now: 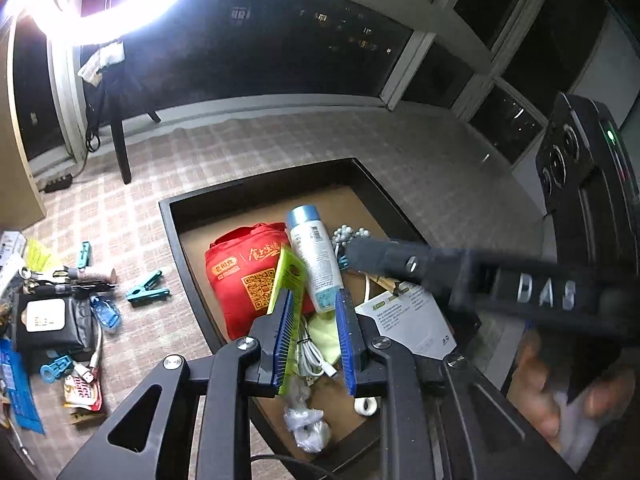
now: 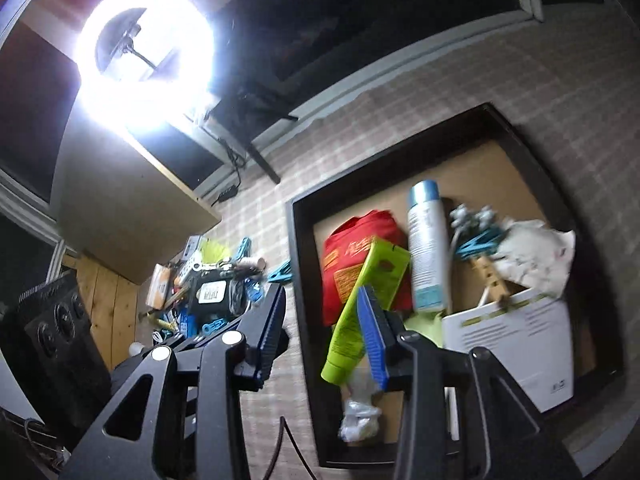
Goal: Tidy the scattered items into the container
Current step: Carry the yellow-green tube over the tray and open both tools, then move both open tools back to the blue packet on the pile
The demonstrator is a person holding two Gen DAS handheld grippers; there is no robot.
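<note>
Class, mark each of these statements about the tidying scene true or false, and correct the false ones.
1. The red bag lies inside the dark tray. True.
2. The white bottle stands upright. False: it lies on its side in the tray.
3. Teal clothes pegs lie on the cloth outside the tray. True.
4. The left gripper is clamped on the bottle. False: its jaws are open and grip nothing.
5. The ring light is switched off. False: it glows brightly.
</note>
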